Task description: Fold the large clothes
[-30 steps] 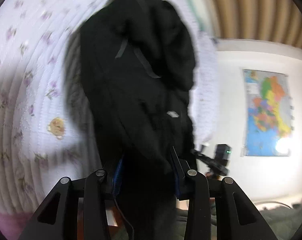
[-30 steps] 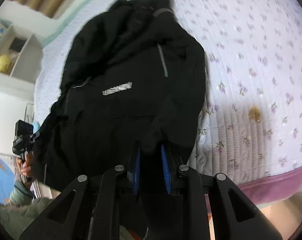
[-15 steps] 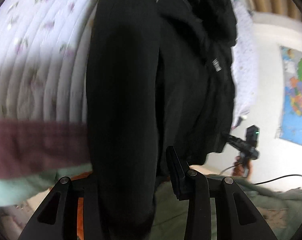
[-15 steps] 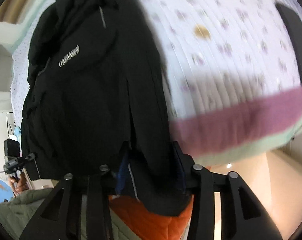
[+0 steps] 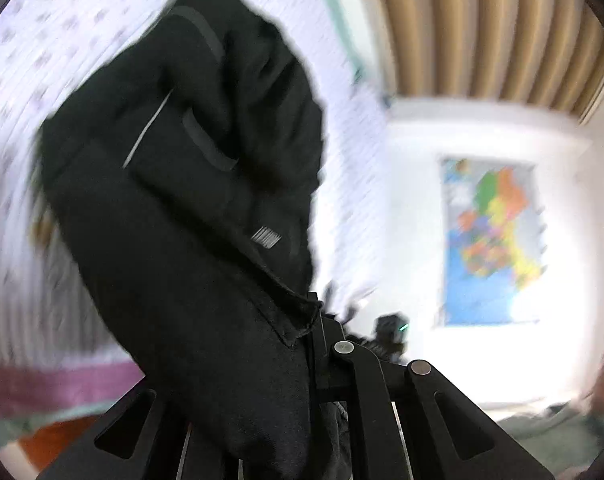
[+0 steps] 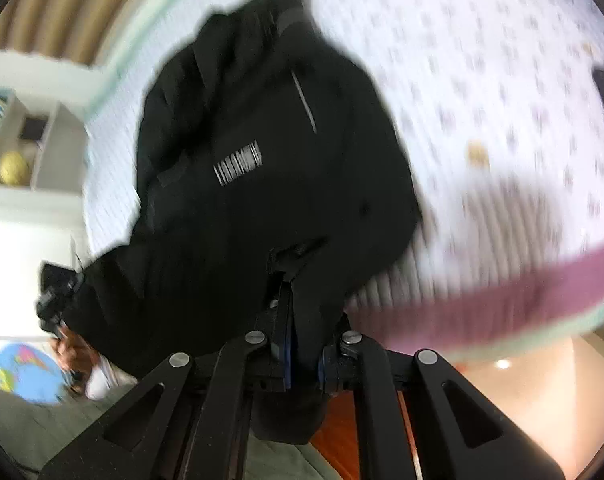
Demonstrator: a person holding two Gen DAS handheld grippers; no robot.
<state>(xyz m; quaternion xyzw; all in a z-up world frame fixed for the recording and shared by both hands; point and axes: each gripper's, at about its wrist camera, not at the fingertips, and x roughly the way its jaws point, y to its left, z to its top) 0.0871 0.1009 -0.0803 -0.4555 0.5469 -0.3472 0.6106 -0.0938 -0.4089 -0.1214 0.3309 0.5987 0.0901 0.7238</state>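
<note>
My right gripper (image 6: 302, 336) is clamped on a fold of the black jacket (image 6: 261, 184); my left gripper (image 5: 302, 340) is likewise closed on its hem, one finger buried under the cloth. The jacket is matte, smooth fabric with a pale barcode-like print (image 6: 237, 164) and a thin grey stripe, sprawled rumpled across the quilted floral bedspread (image 6: 502, 60). Both grippers point downward toward the bed.

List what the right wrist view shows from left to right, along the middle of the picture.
Shelf unit with a yellow ball → black jacket → floral quilt.
</note>
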